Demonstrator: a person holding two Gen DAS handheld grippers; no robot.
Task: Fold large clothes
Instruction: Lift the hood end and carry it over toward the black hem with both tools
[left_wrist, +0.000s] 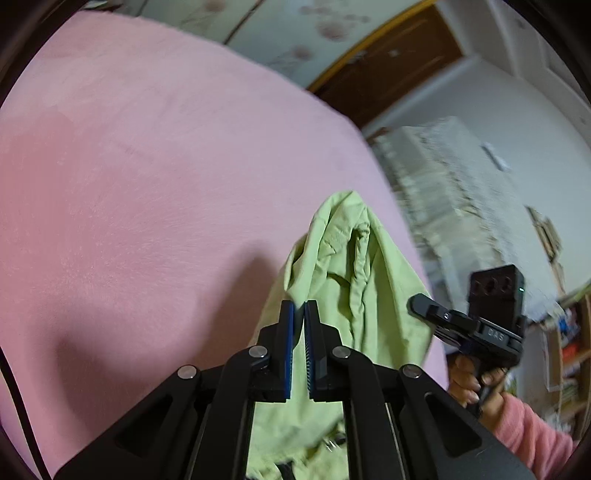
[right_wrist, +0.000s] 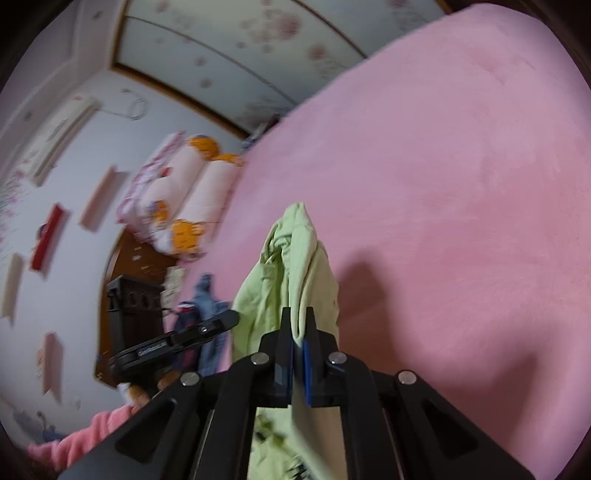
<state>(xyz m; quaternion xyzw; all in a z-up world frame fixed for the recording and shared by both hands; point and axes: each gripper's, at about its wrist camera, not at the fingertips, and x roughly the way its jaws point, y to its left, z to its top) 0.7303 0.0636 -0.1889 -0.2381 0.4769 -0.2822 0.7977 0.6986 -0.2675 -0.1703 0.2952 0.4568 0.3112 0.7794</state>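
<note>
A light green garment hangs bunched between my two grippers above a pink bed cover. My left gripper has its jaws nearly together and an edge of the green fabric runs down between them. In the right wrist view my right gripper is shut on a fold of the same garment, which drapes down over the pink cover. The right gripper's body shows in the left wrist view, and the left gripper's body shows in the right wrist view.
Rolled pink bedding with orange ends lies at the head of the bed. A blue garment lies at the bed's edge near a dark wooden headboard. A cloth-covered piece of furniture and shelves stand beside the bed.
</note>
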